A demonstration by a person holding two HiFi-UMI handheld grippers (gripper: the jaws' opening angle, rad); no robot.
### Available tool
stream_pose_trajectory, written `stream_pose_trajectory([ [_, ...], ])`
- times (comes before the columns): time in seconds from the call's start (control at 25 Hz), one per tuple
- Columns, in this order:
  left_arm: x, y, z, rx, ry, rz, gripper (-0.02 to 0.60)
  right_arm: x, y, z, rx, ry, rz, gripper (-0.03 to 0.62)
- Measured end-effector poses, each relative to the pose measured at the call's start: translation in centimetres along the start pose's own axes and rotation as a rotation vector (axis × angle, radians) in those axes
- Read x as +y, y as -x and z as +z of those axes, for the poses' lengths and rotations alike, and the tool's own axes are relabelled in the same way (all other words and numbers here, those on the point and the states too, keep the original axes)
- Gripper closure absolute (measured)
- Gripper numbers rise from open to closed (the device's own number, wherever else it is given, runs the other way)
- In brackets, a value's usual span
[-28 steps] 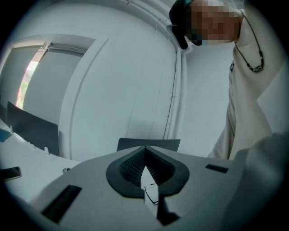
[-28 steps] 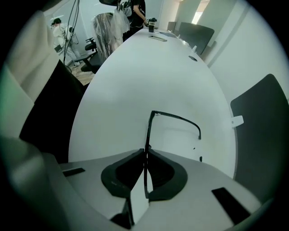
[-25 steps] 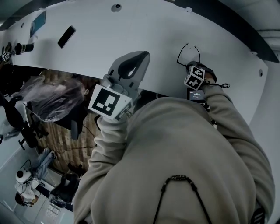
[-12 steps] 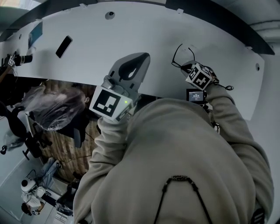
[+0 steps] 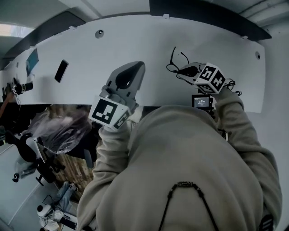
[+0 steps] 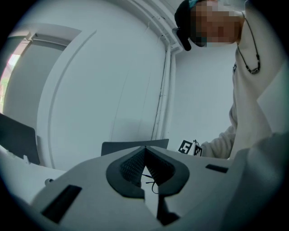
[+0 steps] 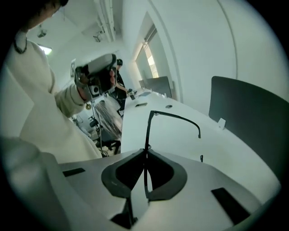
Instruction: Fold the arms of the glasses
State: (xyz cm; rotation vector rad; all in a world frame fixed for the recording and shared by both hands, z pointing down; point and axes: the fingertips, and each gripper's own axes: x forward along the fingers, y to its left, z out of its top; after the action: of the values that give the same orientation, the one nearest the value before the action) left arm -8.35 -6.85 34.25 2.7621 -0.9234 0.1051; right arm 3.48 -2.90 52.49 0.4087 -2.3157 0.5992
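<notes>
The black thin-framed glasses [image 5: 173, 67] hang above the white table [image 5: 135, 40] at the right, and my right gripper [image 5: 184, 71] is shut on their frame. In the right gripper view the frame [image 7: 146, 135] runs up out of the closed pads, and one arm [image 7: 180, 118] stands unfolded to the right, over the table. My left gripper [image 5: 134, 66] floats to the left of the glasses, apart from them, over the table's near edge. In the left gripper view its jaws [image 6: 145, 150] are shut with nothing between them.
A dark phone [image 5: 61, 71] and a blue-fronted item [image 5: 31, 62] lie far left on the table. A dark panel [image 5: 203, 11] runs behind the table. Below the table's near edge stand office chairs and a clear plastic bag [image 5: 63, 131].
My right gripper has risen off the table with the glasses and rolled. The left gripper has drifted slightly and stays shut.
</notes>
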Motion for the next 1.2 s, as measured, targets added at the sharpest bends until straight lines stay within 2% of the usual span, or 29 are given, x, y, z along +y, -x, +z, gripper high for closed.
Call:
stream_pose_trajectory([
  [0.12,-0.3,-0.9,0.3,0.019,-0.023,-0.038,0.577,1.0,2.4,2.1,-0.117,-0.078,0.058,0.555],
  [0.28,-0.7,-2.2,0.1,0.075,-0.092,-0.069,0.577,2.4,5.6,4.2,-0.235,-0.135,0.123,0.554],
  [0.4,-1.0,-2.7,1.1,0.055,-0.092,-0.093,0.577,2.9,7.5,5.4,-0.301,-0.159,0.145,0.554],
  [0.52,-0.9,-3.4,0.8,0.090,-0.105,-0.128,0.577,4.1,9.5,7.0,-0.368,-0.182,0.191,0.554],
  [0.64,-0.2,-4.2,0.1,0.144,-0.133,-0.142,0.577,5.7,11.6,9.2,-0.444,-0.208,0.256,0.554],
  [0.76,-0.7,-4.9,1.4,0.121,-0.185,-0.159,0.577,7.9,14.0,11.2,-0.524,-0.243,0.348,0.554],
  [0.88,-2.8,-5.9,2.9,0.106,-0.273,-0.241,0.430,9.6,16.0,12.8,-0.596,-0.267,0.420,0.554],
  [0.92,-3.5,-6.2,3.5,0.095,-0.294,-0.263,0.413,10.0,16.5,13.1,-0.612,-0.268,0.433,0.554],
  [1.04,-5.0,-6.9,4.4,0.078,-0.358,-0.306,0.402,11.0,17.5,13.7,-0.635,-0.263,0.463,0.554],
  [1.2,-6.0,-8.0,3.1,0.128,-0.448,-0.327,0.402,12.5,18.2,14.3,-0.648,-0.245,0.502,0.554],
])
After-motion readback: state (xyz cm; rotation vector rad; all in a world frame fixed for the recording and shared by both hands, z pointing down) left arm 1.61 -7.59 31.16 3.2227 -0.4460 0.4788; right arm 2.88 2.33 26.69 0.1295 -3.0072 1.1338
